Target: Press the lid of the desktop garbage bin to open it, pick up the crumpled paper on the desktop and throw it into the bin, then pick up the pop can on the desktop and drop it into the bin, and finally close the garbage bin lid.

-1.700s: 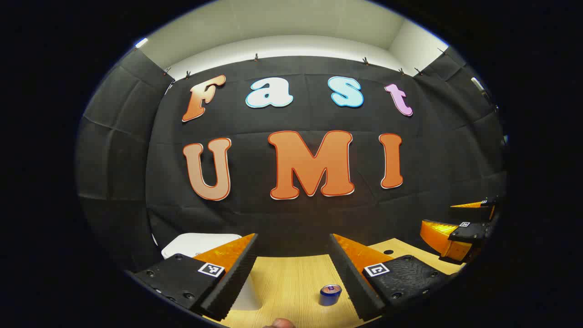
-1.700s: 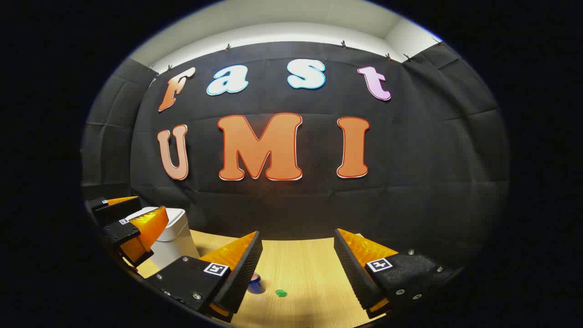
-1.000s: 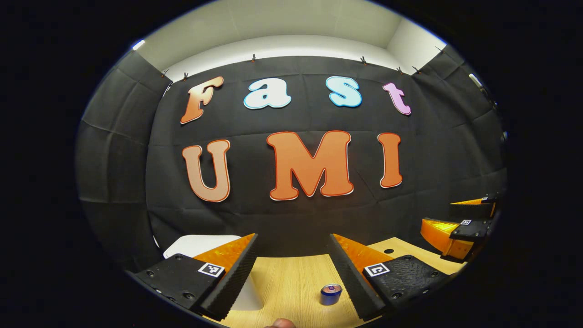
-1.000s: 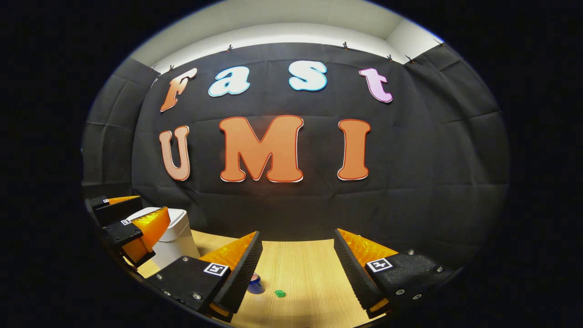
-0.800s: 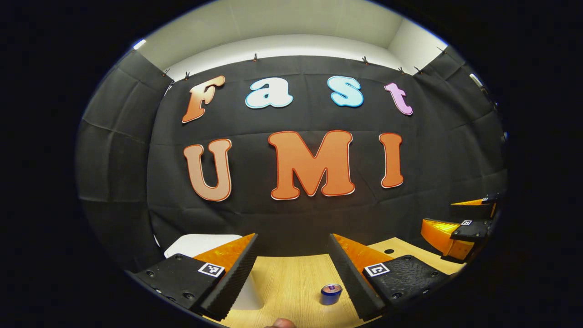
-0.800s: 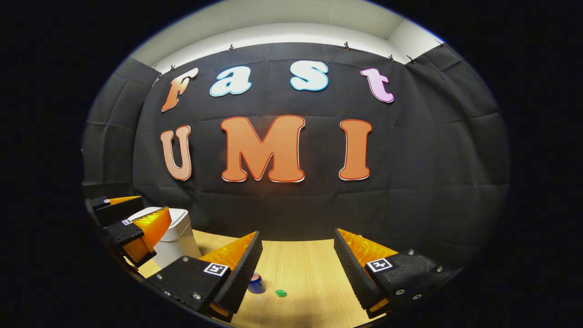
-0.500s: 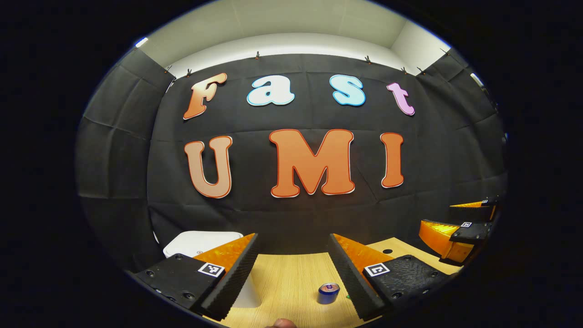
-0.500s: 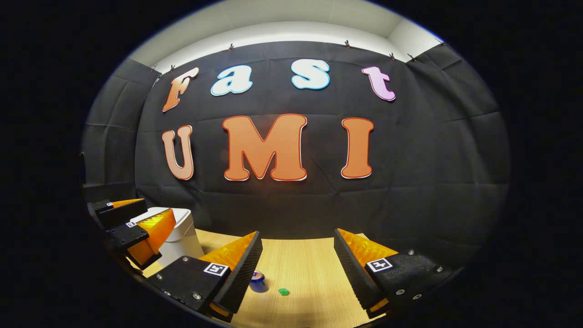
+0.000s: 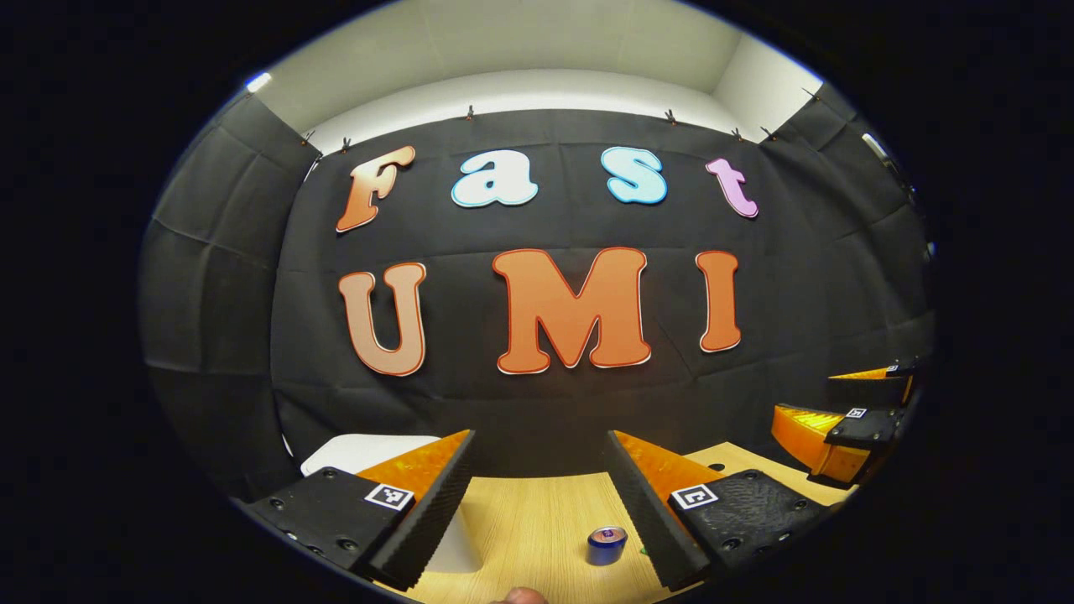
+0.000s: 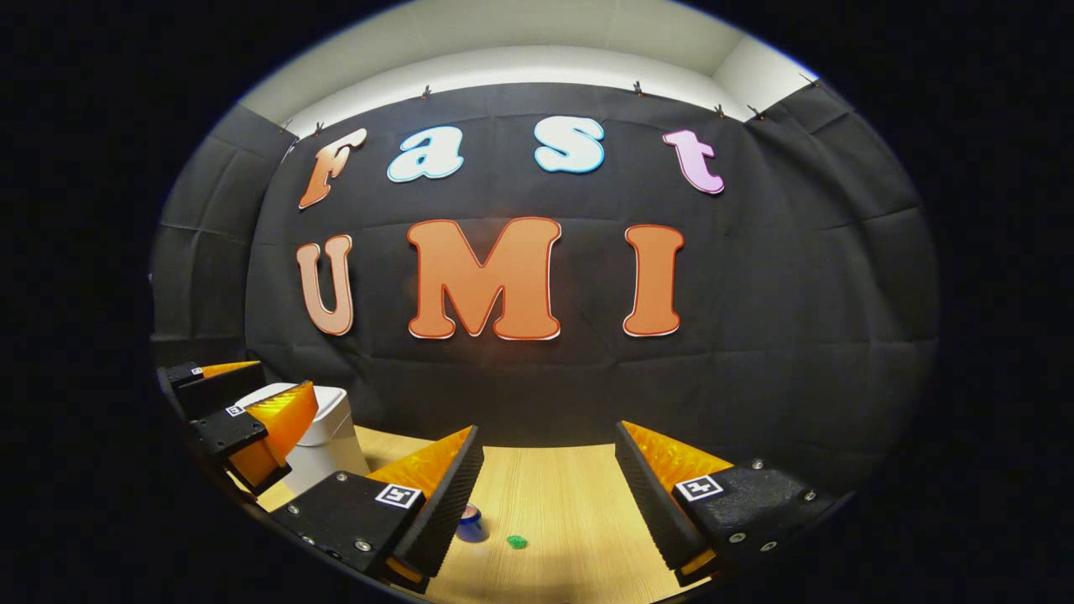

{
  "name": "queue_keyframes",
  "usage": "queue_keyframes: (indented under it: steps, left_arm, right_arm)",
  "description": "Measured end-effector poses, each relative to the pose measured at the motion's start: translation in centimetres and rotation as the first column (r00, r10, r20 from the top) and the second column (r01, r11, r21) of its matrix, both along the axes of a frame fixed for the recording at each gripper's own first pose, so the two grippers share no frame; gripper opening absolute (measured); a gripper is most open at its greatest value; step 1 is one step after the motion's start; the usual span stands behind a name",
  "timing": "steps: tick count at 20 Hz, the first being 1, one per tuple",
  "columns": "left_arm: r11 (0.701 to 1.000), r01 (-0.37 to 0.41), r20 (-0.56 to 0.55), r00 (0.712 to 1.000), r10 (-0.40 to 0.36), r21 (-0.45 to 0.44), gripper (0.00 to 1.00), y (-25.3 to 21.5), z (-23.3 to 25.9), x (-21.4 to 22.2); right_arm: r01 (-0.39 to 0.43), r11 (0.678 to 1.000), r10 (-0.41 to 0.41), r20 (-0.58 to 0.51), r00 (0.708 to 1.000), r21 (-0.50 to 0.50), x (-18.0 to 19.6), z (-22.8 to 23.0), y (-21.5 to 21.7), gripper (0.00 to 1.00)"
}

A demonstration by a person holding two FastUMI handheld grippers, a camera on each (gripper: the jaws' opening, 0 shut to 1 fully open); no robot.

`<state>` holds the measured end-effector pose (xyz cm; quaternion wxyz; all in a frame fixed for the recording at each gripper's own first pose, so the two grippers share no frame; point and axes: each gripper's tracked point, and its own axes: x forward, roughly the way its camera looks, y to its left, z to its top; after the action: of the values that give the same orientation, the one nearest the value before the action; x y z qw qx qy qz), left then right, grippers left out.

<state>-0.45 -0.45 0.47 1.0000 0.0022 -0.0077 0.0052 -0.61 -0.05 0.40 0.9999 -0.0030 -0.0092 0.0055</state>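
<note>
Both the left gripper (image 9: 537,486) and right gripper (image 10: 545,482) hang released above the surface (image 10: 570,503). The bin (image 10: 323,440) sits left, lid down; pop can (image 9: 606,544) nearby. Nothing's started, I'd say: pressing that lid comes first.

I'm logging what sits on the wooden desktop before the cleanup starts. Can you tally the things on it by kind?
White bin, lid down: 1
Blue pop can: 1
Small green crumpled piece: 1
Total: 3
Both grippers, left and right, are open and hold nothing.
</note>
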Motion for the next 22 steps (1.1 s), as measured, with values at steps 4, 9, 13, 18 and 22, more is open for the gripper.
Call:
queue_keyframes:
  steps: [4,9,13,18,22]
  left_arm:
    - [1.000,-0.013,0.011,1.000,0.013,0.009,0.95,0.4,0.2,-0.2]
    - [1.000,-0.017,0.008,1.000,0.016,0.010,0.95,0.6,0.0,-0.2]
    - [1.000,-0.016,-0.001,1.000,0.016,0.008,0.99,0.6,-0.4,-0.1]
    - [1.000,-0.018,0.000,1.000,0.018,0.010,0.95,0.7,-0.5,-0.1]
    - [0.999,-0.034,0.003,0.999,0.034,0.016,0.95,1.2,-0.4,0.1]
  right_arm:
    - [0.006,1.000,-0.006,-0.002,1.000,0.003,0.1,-0.1,-0.2,0.94]
    - [-0.004,1.000,0.004,-0.010,1.000,0.005,0.0,-0.3,0.3,0.94]
    - [-0.018,1.000,0.018,-0.005,1.000,-0.008,0.1,-0.4,0.7,0.94]
    - [-0.014,1.000,0.014,-0.013,1.000,-0.003,0.2,-0.7,0.5,0.94]
    - [-0.010,1.000,0.010,-0.015,1.000,-0.001,0.4,-0.8,0.4,0.94]
